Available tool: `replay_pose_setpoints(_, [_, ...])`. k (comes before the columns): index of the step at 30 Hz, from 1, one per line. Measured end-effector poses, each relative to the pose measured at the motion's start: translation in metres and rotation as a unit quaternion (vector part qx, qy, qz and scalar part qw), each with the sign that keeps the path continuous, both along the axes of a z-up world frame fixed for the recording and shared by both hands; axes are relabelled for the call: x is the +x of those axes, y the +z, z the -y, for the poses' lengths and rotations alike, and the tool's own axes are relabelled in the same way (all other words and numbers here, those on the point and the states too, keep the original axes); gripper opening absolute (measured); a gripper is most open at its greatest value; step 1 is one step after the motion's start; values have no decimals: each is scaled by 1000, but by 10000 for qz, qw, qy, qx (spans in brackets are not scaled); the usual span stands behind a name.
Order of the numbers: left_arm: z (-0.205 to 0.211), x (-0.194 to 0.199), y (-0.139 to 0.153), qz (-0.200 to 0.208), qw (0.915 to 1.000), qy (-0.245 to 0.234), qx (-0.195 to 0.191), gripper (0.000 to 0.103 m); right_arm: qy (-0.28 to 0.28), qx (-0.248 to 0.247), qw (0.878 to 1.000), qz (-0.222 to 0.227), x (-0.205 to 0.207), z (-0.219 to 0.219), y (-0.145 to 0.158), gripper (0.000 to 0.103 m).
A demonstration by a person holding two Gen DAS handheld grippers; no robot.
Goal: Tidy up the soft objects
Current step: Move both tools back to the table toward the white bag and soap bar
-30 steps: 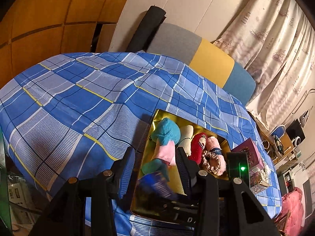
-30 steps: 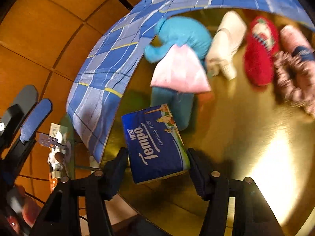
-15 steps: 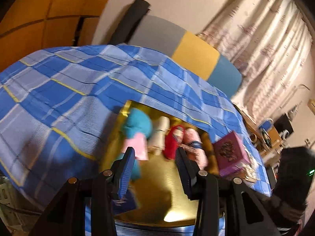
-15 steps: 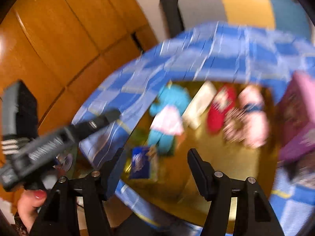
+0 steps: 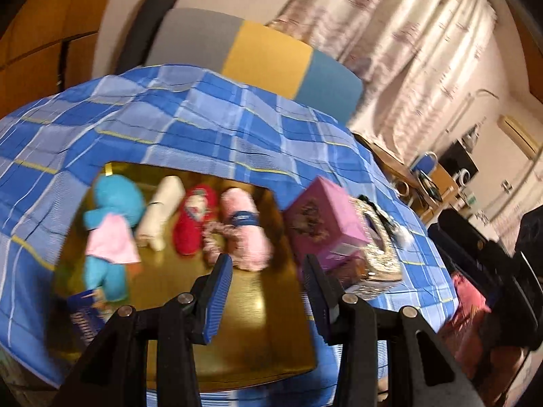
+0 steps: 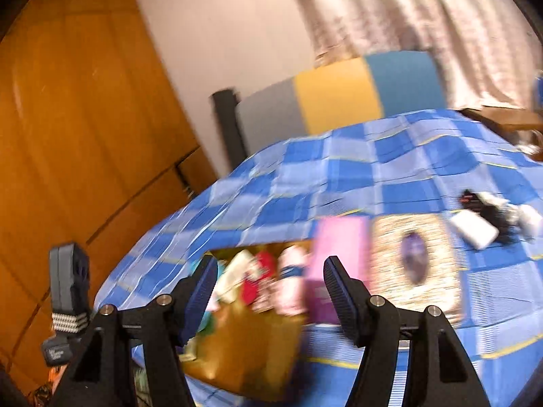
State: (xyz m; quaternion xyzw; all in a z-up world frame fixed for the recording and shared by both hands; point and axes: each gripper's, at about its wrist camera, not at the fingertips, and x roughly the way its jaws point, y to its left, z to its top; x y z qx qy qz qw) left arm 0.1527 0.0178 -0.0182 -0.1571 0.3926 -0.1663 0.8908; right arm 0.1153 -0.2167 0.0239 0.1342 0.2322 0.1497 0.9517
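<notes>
On the gold tray (image 5: 237, 332), the blue doll (image 5: 112, 224), rolled cloths and tissue pack (image 5: 83, 312) are sitting sorted; both claws, left (image 5: 268, 291) and right (image 6: 268, 298), are hanging half-open, holding nothing; a purple box (image 5: 322, 227) is waiting right.

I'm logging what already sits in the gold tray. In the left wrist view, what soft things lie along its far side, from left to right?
Blue plush doll in a pink dress → white plush → red plush → pink rolled towel with a blue band, all on the gold tray.
</notes>
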Motion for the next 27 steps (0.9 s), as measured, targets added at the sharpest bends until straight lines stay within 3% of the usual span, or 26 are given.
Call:
replay_pose_setpoints(6, [57, 8, 10, 13, 9985, -550, 48, 43, -929, 81, 9955, -149, 0, 88, -10, 70])
replay_pose_setpoints(13, [125, 10, 17, 21, 9926, -1205, 114, 44, -1459, -36, 9845, -976, 13, 172, -61, 70])
replay_pose_setpoints(20, [189, 9, 17, -62, 9808, -1902, 427, 52, -2056, -515, 9594, -1863, 48, 267, -113, 70])
replay_pose_setpoints(27, [228, 16, 20, -105, 9751, -2170, 436, 52, -2626, -597, 9468, -1764, 113, 364, -105, 70])
